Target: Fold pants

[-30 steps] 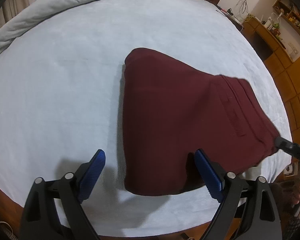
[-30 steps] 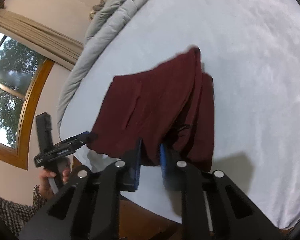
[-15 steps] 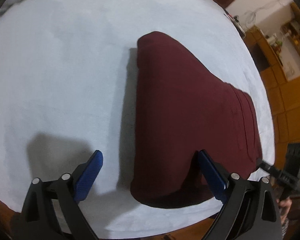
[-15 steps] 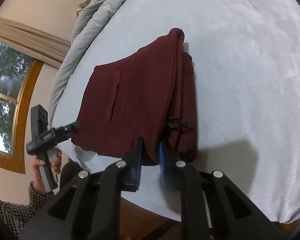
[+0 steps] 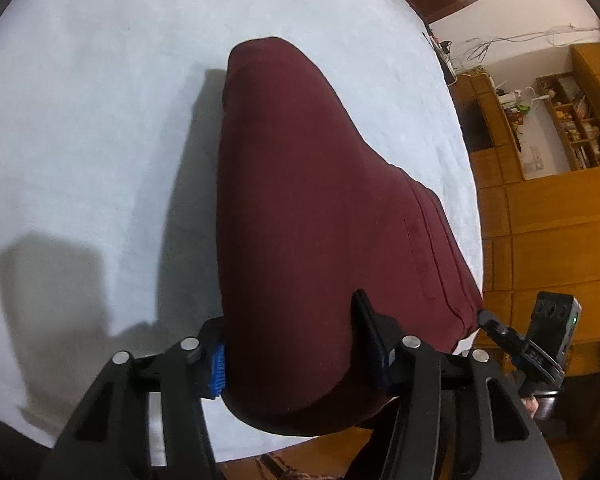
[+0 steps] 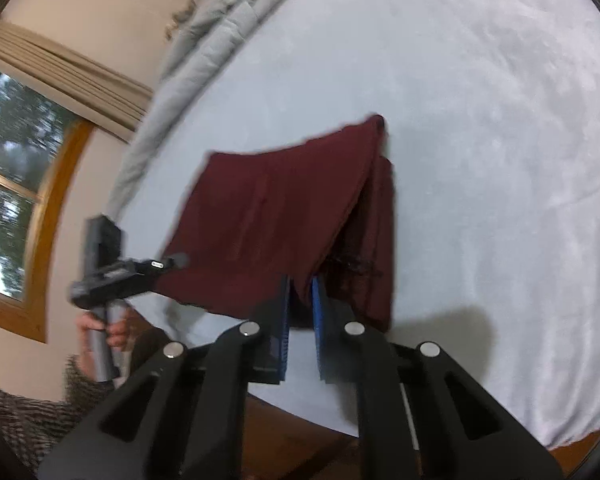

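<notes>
A window [image 6: 4, 184] and duvet [image 6: 204, 40] lie left of the bed [image 5: 80, 120], shelves [image 5: 572, 120] right. The folded pants [image 5: 320, 220] lie near its front edge, long axis running away. Left gripper [image 5: 296, 356] fingers straddle the near fold, their grip uncertain; right gripper [image 6: 300, 312] fingers pinch the pants' corner

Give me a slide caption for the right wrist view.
Right gripper pinching the maroon pants at the bed's near edge.

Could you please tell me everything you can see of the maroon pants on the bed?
The dark maroon fabric pants lie folded in layers on the pale blue-white bedsheet, near its edge. A pocket seam shows. The right gripper pinches one near corner; the left gripper has its jaws around the other, lifting the top layer.
</notes>
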`<state>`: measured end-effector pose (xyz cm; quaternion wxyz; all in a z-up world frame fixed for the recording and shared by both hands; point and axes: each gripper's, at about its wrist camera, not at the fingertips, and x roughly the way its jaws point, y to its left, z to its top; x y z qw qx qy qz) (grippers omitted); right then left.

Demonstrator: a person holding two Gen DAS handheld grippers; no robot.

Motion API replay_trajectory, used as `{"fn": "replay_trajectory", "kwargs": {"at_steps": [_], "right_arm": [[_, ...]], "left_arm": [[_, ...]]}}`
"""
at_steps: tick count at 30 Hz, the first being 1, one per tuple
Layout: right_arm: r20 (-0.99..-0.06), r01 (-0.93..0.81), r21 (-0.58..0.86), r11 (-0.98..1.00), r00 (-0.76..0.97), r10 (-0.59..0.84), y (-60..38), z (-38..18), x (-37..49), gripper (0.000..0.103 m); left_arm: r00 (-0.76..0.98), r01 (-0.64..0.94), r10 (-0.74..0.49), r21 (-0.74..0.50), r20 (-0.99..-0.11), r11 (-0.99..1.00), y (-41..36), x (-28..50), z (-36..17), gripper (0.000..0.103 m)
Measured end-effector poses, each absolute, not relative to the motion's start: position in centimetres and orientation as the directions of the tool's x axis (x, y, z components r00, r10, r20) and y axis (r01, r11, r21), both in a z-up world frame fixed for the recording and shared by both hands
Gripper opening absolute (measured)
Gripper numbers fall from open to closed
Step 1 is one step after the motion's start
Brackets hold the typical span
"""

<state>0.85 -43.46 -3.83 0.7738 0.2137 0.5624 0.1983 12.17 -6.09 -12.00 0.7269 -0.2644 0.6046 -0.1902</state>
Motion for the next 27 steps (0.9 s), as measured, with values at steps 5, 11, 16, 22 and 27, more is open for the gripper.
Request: {"fn": "replay_trajectory", "kwargs": {"at_steps": [5,11,16,22,27], "right_arm": [[-0.818,-0.012,0.546,0.838,0.209,0.536,-42.8,-8.4,0.7,0.009],[-0.814,-0.059,0.533,0.844,0.238,0.530,-42.5,-6.6,1.0,0.020],[-0.800,-0.085,0.503,0.860,0.330,0.501,-43.3,-3.9,1.4,0.075],[-0.794,-0.063,0.516,0.854,0.337,0.505,-43.7,-4.8,2.8,0.084],[-0.780,-0.026,0.567,0.824,0.306,0.546,-43.5,-7.0,3.8,0.084]], "left_arm": [[0.165,-0.024,-0.522,-0.533,-0.837,0.846,-6.7,12.2,-15.1,0.062],[0.177,-0.013,-0.495,-0.505,-0.851,0.863,-6.6,12.9,-13.2,0.072],[0.231,0.028,-0.403,-0.408,-0.885,0.912,-6.5,13.3,-10.5,0.090],[0.216,0.081,-0.391,-0.383,-0.895,0.920,-6.8,14.1,-10.0,0.095],[0.176,0.077,-0.410,-0.403,-0.895,0.912,-7.3,14.7,-11.7,0.095]]}}
